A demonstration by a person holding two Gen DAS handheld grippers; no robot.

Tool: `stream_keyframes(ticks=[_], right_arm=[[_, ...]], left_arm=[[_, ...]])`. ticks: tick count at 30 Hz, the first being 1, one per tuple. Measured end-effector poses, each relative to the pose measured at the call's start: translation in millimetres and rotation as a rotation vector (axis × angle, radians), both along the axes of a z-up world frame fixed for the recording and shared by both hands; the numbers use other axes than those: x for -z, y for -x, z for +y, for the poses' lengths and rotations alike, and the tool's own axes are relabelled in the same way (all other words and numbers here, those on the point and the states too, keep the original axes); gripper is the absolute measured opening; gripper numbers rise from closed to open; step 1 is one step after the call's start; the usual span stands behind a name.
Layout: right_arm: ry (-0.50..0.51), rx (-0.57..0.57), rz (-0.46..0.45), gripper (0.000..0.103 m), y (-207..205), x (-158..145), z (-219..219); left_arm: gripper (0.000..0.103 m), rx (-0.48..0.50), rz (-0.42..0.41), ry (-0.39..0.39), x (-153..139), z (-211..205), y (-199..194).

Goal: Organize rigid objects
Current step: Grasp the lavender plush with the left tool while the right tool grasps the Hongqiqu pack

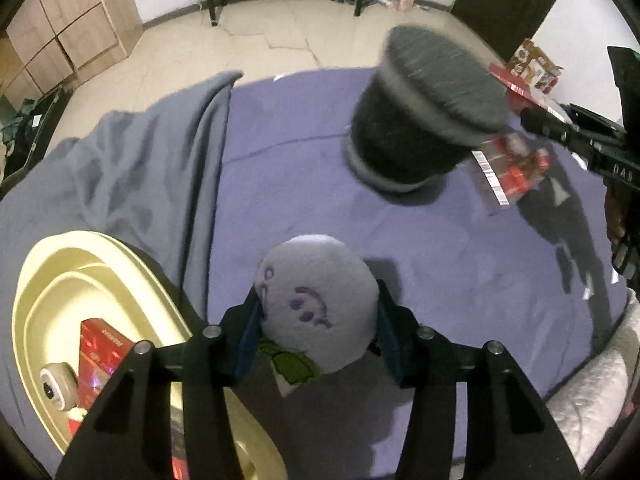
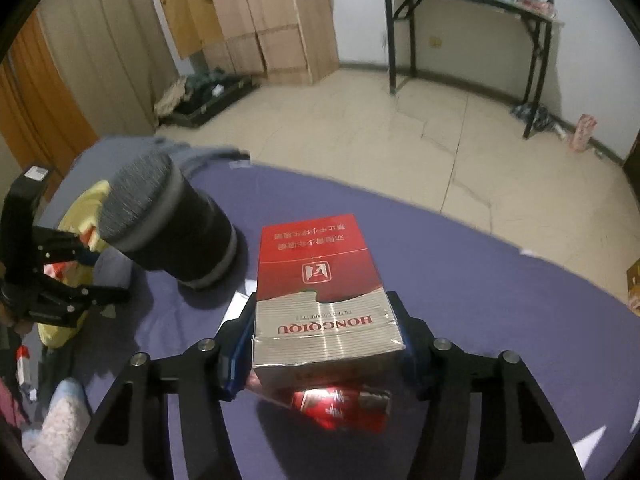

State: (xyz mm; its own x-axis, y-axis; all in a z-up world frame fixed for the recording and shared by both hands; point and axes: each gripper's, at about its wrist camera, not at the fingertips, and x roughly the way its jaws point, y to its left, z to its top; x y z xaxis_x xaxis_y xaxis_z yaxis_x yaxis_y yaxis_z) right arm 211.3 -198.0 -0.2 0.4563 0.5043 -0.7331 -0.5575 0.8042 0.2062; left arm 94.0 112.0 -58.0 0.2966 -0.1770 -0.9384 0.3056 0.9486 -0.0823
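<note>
The stiff, light cigarette carton [image 2: 326, 304] was clamped across its flat sides by the right hand-held gripper [image 2: 324, 344], while the soft, compressible plush ball [image 1: 318, 304] was squeezed by the left hand-held gripper [image 1: 318, 332].

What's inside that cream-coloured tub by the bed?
The cream tub holds a red box and a small beige round gadget. The left gripper hides the rest.

Left tongs [image 1: 318, 320], right tongs [image 2: 324, 332]: black angular arms, blue pads, silver screws.
</note>
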Motion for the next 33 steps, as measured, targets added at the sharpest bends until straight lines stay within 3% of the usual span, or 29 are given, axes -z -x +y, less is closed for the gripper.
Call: stream_keyframes(ticks=[4,8,11,14,16,17,20,23,25,28,30,33], right_arm=[[-0.066,0.055,-0.066,0.058,19.7,-18.7,-19.6],[-0.09,0.179,-0.106,0.058,52.9,-26.2,-78.1],[0.003,0.294,-0.099,0.058,89.0,1.1,-123.8],[0.09,0.346,-0.093,0.058,124.9,37.0,-144.3],[0.119,0.358,-0.069,0.066,136.4,59.6,-148.2],[0.122,0.365,-0.064,0.076,139.2,67.8,-148.4],[0.101,0.381,-0.078,0.078,137.9,67.9,-146.0],[0.105,0.404,-0.046,0.056,129.3,74.3,-141.5],[0.15,0.4,-0.077,0.055,131.5,75.3,-136.0],[0.127,0.398,-0.08,0.055,121.8,63.5,-129.6],[0.097,0.396,-0.125,0.055,127.6,40.1,-129.2],[0.035,0.325,-0.193,0.055,145.1,-11.4,-112.6]], left_arm=[[0.052,0.016,-0.012,0.023,-17.1,-12.8,18.9],[0.052,0.023,-0.027,0.03,-8.4,-31.9,27.0],[0.052,0.03,-0.079,0.022,2.8,-39.0,28.3],[0.053,0.005,-0.028,0.01,18.5,-41.7,21.6],[0.053,0.002,-0.024,-0.009,22.8,-43.3,19.9],[0.053,-0.002,-0.029,-0.019,25.0,-44.1,20.3],[0.053,-0.023,-0.011,0.006,30.5,-43.7,15.6],[0.049,-0.056,-0.03,0.002,28.8,-40.8,16.9],[0.049,-0.077,-0.046,0.03,12.6,-29.5,23.1],[0.049,-0.128,-0.114,0.075,-36.7,16.1,29.0],[0.049,-0.181,-0.147,0.066,-66.1,57.5,30.5],[0.049,-0.296,-0.171,-0.007,-97.0,135.3,34.3]])
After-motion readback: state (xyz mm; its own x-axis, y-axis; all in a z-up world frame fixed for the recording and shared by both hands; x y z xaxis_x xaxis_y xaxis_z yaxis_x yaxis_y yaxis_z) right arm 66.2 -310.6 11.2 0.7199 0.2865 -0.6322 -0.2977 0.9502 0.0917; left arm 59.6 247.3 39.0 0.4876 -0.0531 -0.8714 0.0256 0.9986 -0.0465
